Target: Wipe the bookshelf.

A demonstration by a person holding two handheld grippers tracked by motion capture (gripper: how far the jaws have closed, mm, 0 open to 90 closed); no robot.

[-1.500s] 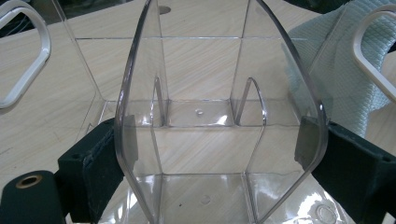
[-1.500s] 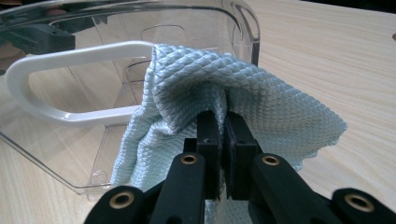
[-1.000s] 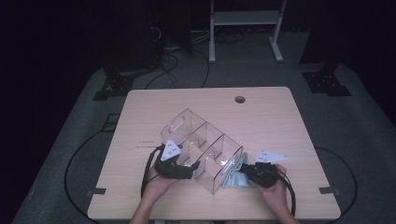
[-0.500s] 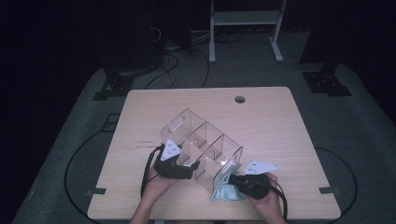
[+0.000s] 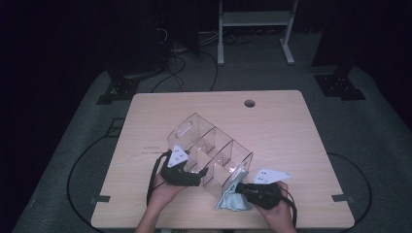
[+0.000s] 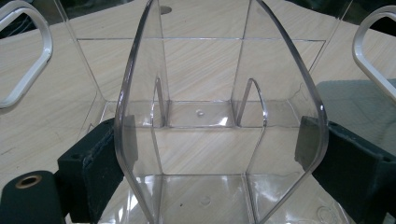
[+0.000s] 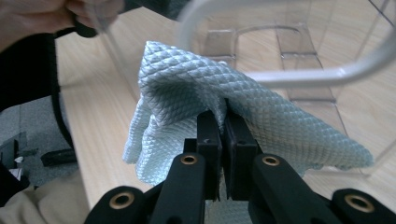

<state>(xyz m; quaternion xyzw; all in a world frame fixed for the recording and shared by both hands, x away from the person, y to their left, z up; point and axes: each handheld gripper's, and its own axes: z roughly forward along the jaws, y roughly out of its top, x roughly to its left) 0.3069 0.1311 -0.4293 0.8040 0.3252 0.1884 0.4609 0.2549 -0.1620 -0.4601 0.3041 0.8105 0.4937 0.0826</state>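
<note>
- Clear acrylic organizer (image 5: pixel 214 155) sits on the wooden table (image 5: pixel 282 126), near the person's edge, set at a slant; dividers split it into several open compartments, a cut-out handle at each end.
- Left gripper (image 5: pixel 182 174) clamps the organizer across one curved divider panel (image 6: pixel 219 93); in the left gripper view a pad (image 6: pixel 100 161) presses on each side of that panel, jaws spread wide around it; this hand serves as the anchor.
- Right gripper (image 5: pixel 243 190) has its jaws pressed together on a fold of a pale blue quilted cloth (image 7: pixel 187 93); the cloth hangs bunched at the near end wall of the organizer, touching it or just beside it; I cannot tell which.
- Step in hand, by my reading: wiping the organizer with the cloth.
- To do it well: hold the left grip firm so the light plastic does not skate across the table; lead with the loose cloth, not the black jaw tips, lest they scratch the acrylic.
- Wipe in even strokes along each wall; the pinch is narrow, so watch that the fold does not slip out under drag.
- Risk: pushing hard on the end wall may tip or swivel the organizer round the left grip.
</note>
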